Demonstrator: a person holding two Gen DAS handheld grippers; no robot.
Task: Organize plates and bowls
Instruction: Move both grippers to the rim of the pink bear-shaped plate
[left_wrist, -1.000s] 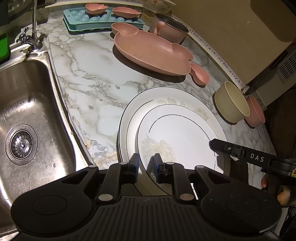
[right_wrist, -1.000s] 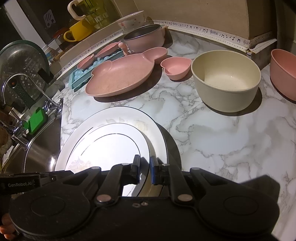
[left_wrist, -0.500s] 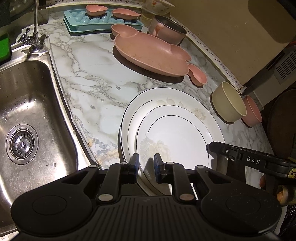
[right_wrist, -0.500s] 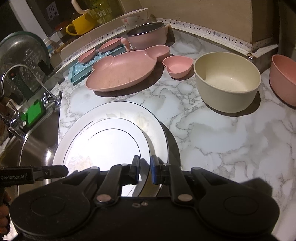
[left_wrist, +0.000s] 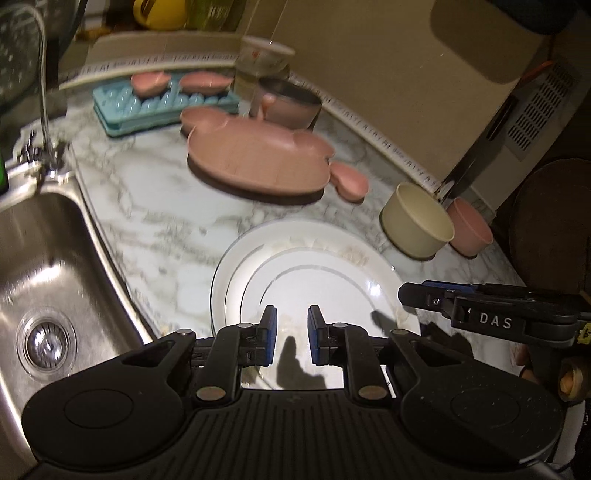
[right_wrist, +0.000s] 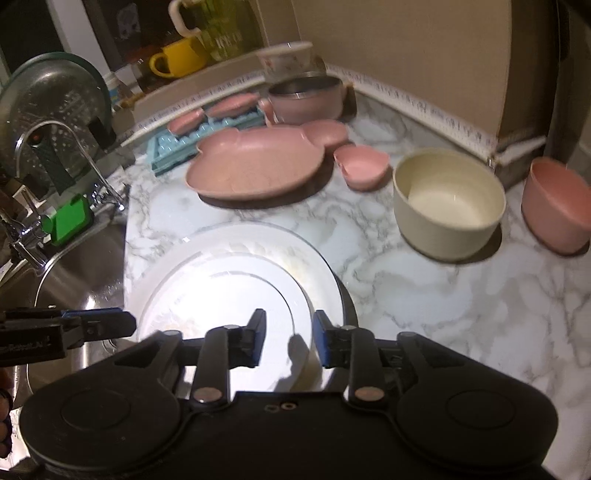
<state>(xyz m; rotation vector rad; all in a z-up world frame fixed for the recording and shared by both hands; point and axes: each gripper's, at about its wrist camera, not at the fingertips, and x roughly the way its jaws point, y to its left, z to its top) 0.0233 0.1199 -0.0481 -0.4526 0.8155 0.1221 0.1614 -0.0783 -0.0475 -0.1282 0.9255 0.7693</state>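
A small white plate lies on a larger white plate at the counter's front. Just above their near rim hovers my left gripper, its jaws close together with nothing pinched between them. My right gripper hangs over the stack's right rim. Its jaws are opening and the pads touch nothing. A finger's shadow falls on the plate under each gripper. Behind stand a cream bowl, a pink bowl and a pink animal-shaped plate.
A steel sink with a tap lies left of the plates. A small pink heart dish, a pink pot and a blue ice tray with two pink dishes line the back. Bare marble lies to the right.
Both grippers held the small plate's near rim; now they have risen off it and the plate rests on the larger one. The right jaws have spread apart.
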